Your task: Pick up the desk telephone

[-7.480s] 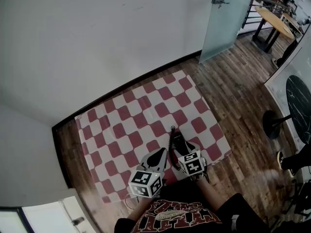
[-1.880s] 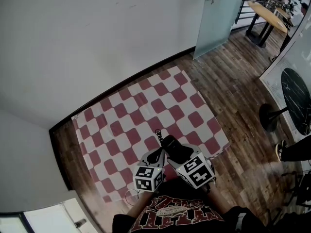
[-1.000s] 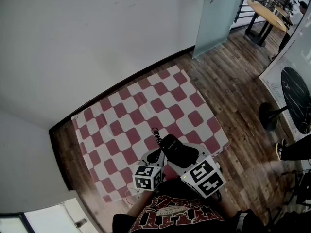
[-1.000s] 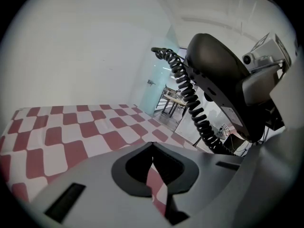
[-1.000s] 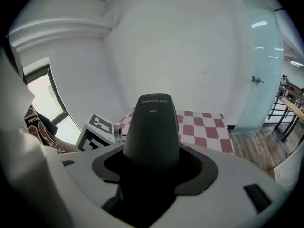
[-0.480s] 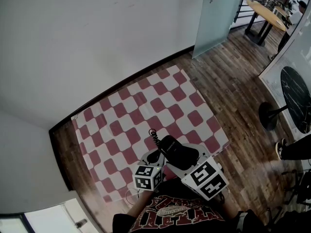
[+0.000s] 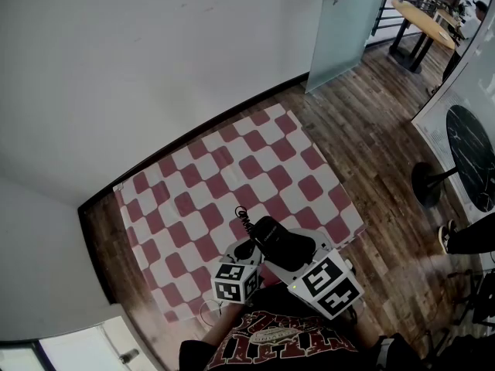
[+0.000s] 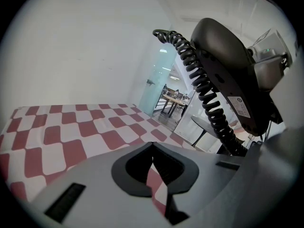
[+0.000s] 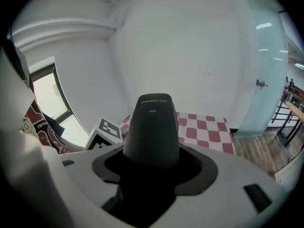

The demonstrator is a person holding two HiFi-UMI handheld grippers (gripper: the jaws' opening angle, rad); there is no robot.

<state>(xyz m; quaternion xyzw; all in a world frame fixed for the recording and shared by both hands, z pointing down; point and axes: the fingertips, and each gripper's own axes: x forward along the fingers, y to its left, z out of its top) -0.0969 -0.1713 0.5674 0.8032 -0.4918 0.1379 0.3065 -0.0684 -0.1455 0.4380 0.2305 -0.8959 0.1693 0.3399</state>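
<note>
A black telephone handset (image 7: 280,240) with a coiled cord (image 7: 243,218) hangs above the near edge of the red and white checked cloth (image 7: 201,184). My right gripper (image 7: 288,252) is shut on it. In the right gripper view the handset (image 9: 152,127) fills the space between the jaws of that gripper (image 9: 151,167). My left gripper (image 7: 246,249) sits just left of it, shut on nothing. In the left gripper view, only cloth shows through the slit of that gripper (image 8: 152,163), while the handset (image 8: 228,65) and cord (image 8: 202,87) hang to the upper right. No telephone base is visible.
A white wall with a black skirting borders the cloth's far side. A frosted glass door (image 7: 344,29) stands at the back right, a wooden table (image 7: 429,25) beyond it. A black round table (image 7: 472,165) and a person's shoe (image 7: 447,238) are on the wooden floor to the right.
Over the last two seconds my right gripper has drawn back toward me and risen, bringing the handset up off the cloth. Both grippers have barely moved in the last half second.
</note>
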